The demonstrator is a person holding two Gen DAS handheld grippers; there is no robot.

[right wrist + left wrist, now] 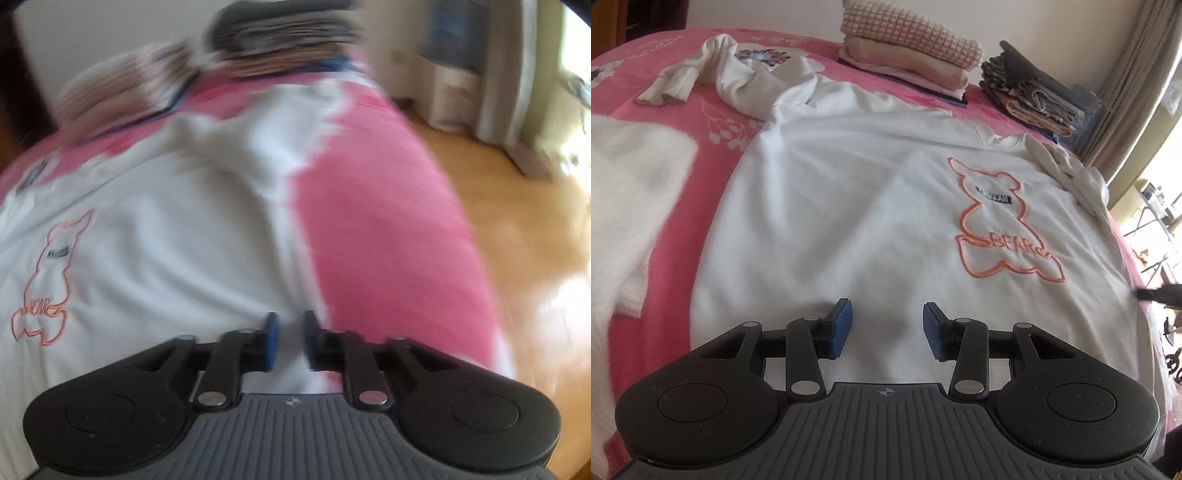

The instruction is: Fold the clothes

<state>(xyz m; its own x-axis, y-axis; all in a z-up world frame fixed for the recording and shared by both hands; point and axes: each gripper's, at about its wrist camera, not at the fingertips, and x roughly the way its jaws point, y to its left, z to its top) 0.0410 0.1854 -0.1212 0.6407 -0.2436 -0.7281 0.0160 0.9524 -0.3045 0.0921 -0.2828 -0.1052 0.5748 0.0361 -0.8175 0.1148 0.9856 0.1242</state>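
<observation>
A: Item one, the white T-shirt [849, 192]. Location?

B: Spread flat, front up, on the pink bedspread [713, 177]. An orange bear outline [1001, 221] sits on the chest, toward the right in the left wrist view. Its far sleeve [1071, 173] lies bunched near the right edge of the bed.

A: Edges and free room?

B: In the right wrist view the shirt's side edge [291, 206] runs down the middle, with a bare pink strip beyond it, then the bed's edge and wooden floor [517, 258]. That view is smeared by motion. On the left of the bed, pink cloth shows between the shirt and a fluffy white garment [631, 184].

A: Other stock on the bed?

B: A cream long-sleeved top [738, 70], crumpled, at the far side. Two folded stacks behind it: beige and checked pieces [908, 48], and grey and tan pieces [1030, 92] just beside them.

A: Left gripper [888, 328]?

B: Tilted downward over the shirt's near hem, blue pads [842, 325] apart, only flat cloth below the gap. Nothing held.

A: Right gripper [290, 341]?

B: Angled down over the shirt's side edge, jaws narrow with a small gap. Whether cloth is pinched between them cannot be told.
</observation>
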